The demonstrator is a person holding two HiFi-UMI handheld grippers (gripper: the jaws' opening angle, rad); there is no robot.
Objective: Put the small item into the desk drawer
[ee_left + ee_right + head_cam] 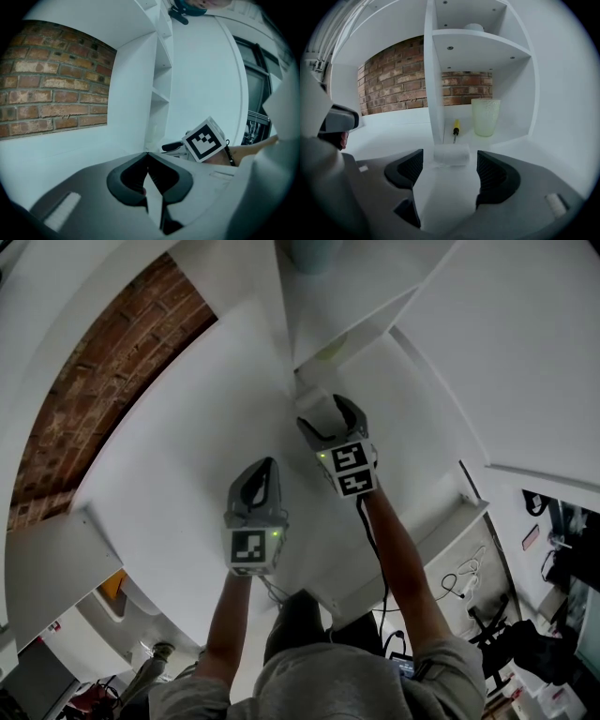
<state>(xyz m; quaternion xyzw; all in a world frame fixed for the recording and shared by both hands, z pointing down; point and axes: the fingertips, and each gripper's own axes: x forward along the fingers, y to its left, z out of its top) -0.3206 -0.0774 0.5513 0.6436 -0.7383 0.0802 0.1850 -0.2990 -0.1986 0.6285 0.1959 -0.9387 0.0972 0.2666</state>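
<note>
Right gripper view | right tool (450,164) wide, empty; white cylinder (451,154) ahead | left tool (148,161) closed

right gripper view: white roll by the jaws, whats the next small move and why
Probably ease the right gripper forward, then close: its jaws stand open, and the white roll lies on the desk at their tips, touching neither.

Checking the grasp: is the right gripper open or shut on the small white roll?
Open. The right gripper's jaws stand wide apart; the small white roll lies between them, with a gap at each pad.
</note>
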